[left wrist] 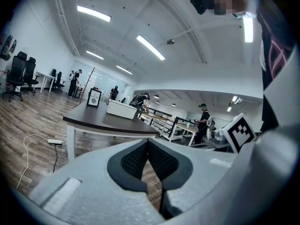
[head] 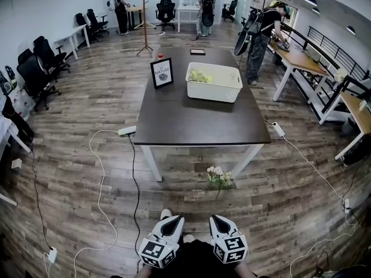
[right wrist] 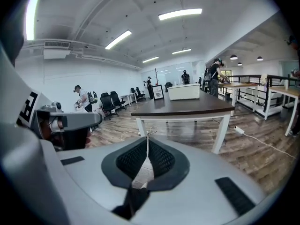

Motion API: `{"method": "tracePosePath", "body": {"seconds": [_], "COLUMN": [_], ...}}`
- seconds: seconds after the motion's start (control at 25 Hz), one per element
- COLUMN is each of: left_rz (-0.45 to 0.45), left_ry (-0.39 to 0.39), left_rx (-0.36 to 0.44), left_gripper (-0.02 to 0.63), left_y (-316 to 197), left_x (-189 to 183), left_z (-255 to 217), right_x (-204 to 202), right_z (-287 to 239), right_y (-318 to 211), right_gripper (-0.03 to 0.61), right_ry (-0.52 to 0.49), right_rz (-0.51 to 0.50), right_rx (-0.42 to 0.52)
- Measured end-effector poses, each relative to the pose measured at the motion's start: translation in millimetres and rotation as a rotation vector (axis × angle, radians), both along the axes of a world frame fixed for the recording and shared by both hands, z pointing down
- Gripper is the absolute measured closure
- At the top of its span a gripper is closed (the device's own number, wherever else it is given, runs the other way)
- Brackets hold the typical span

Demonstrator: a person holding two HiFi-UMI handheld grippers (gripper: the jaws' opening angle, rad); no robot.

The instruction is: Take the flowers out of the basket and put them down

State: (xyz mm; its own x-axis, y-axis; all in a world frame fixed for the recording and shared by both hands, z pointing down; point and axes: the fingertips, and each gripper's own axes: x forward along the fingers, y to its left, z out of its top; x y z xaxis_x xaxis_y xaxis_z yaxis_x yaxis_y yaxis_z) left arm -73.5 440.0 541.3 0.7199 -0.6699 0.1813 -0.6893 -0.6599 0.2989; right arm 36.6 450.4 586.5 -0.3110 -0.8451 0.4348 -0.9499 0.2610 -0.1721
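Note:
A white basket (head: 213,83) stands on the far right part of the dark table (head: 197,120), with pale yellow-green flowers (head: 200,76) inside it. Another small bunch of flowers (head: 218,177) lies on the wood floor by the table's near edge. My left gripper (head: 172,222) and right gripper (head: 218,220) hang side by side at the bottom of the head view, well short of the table. Both are shut with nothing between the jaws. The left gripper view shows the basket (left wrist: 122,109) far off past the left gripper (left wrist: 148,142). The right gripper view shows the basket (right wrist: 183,91) beyond the right gripper (right wrist: 147,139).
A framed sign (head: 162,72) stands left of the basket. A power strip (head: 126,131) hangs at the table's left edge, with cables trailing over the floor. Office chairs line the left wall, desks and a railing the right. Several people stand at the back and right.

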Motion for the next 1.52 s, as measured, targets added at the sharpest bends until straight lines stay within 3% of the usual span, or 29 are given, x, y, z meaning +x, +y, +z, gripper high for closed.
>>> {"method": "tracePosePath", "body": {"seconds": [0.36,0.6,1.24,1.52], "left_rz": [0.028,0.035,0.06,0.109], "left_ry": [0.006,0.01,0.014,0.015], "left_rx": [0.001,-0.002,0.014,0.008], "left_gripper": [0.604,0.604,0.605,0.604], "left_y": [-37,-73,-185,-231], "left_x": [9,11,-3,-16], "left_z": [-3,-5,-15,-17], "right_x": [9,12,-9,-20], "right_z": [1,0,2,0], "right_y": [-31,-66,-164,-205], "right_gripper": [0.561,0.565,0.566,0.566], "right_ry": [-0.01,-0.071,-0.006,-0.013], "right_rz": [0.027,0.049,0.052,0.108], "right_rx": [-0.02,-0.039,-0.051,-0.057]}}
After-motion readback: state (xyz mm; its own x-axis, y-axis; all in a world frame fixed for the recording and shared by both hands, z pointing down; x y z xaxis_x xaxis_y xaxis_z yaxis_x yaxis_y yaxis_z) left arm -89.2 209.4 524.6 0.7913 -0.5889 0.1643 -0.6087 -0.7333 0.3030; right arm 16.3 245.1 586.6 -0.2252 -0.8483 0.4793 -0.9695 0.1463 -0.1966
